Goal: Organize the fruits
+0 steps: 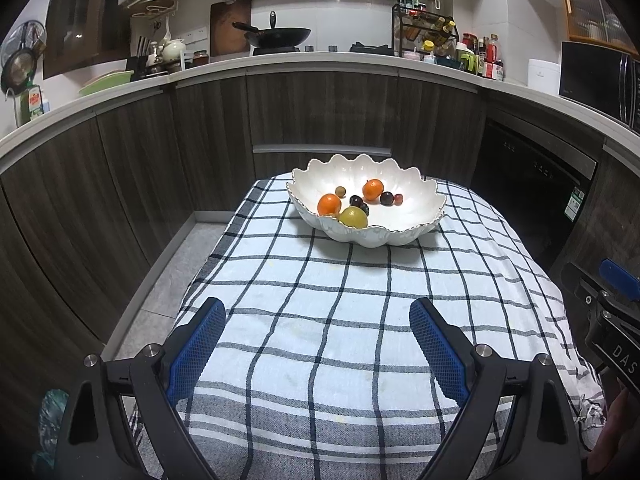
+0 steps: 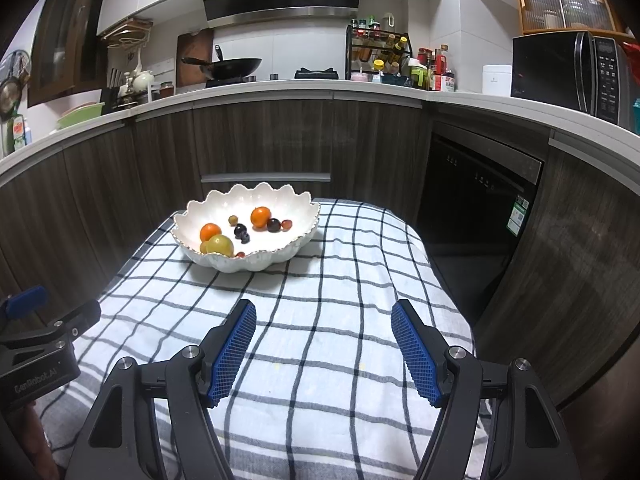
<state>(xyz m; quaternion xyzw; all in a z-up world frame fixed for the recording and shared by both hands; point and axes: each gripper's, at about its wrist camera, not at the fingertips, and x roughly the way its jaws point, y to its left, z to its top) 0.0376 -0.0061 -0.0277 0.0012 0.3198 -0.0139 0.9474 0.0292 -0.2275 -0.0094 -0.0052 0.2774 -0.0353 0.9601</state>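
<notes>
Over checked cloth, both claws hover, jaws apart, seemingly empty.

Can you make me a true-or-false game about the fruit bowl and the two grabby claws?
1. All the fruit sits inside the white scalloped ceramic bowl. True.
2. The left gripper is squeezing an orange. False: its jaws are open and hold nothing.
3. The bowl stands on a blue-and-white checked tablecloth. True.
4. The yellow-green round fruit lies at the far rim. False: it lies at the near rim, beside an orange fruit.
5. The right gripper is open above the cloth. True.
</notes>
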